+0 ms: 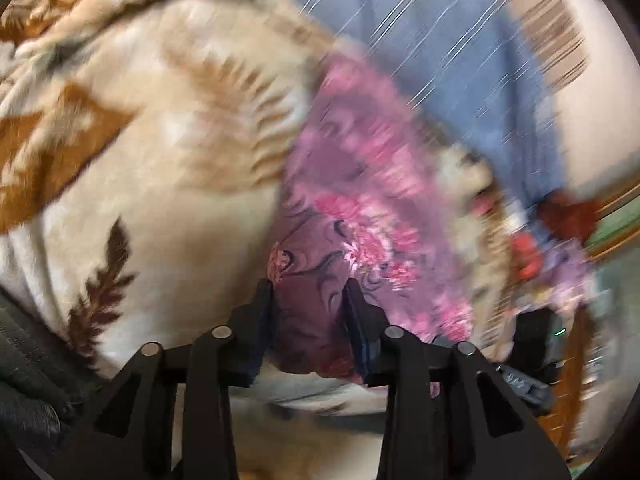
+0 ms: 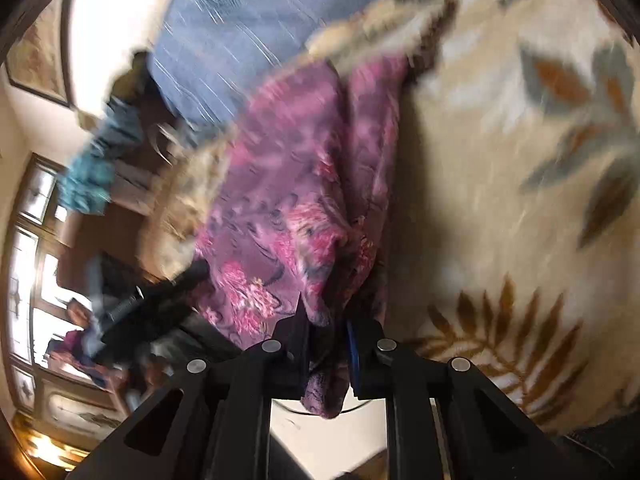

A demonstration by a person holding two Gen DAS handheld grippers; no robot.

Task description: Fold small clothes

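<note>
While both grippers hold a purple floral cloth (image 1: 352, 208) above a cream leaf-print blanket (image 1: 168, 184), the fold hangs on two thin corner grips. In the left wrist view, the left gripper (image 1: 310, 300) has its fingers (image 1: 260, 312) partly closed on either side of a bunched dark-purple corner, the pads appearing to press it. In the right wrist view, the right gripper (image 2: 330, 328) has its fingers (image 2: 298, 328) drawn close together, pinching a narrow twist of the same cloth that trails down past them.

The cloth lies draped across the blanket, its far end reaching toward the blue bedding (image 2: 240, 40) beyond. Its long axis seems to run away from the grippers, from the pinched corners near the cameras to that far edge, with a lengthwise crease visible in the right view. Blur leaves the far hem and the exact outline unclear.

The chief risk, as it looks, is a slip: the right grip holds only a thin rope of fabric, which could slide out under a pull. Uneven tension between the two corners could skew the fold, and the plush blanket may drag on the cloth and bunch it.
</note>
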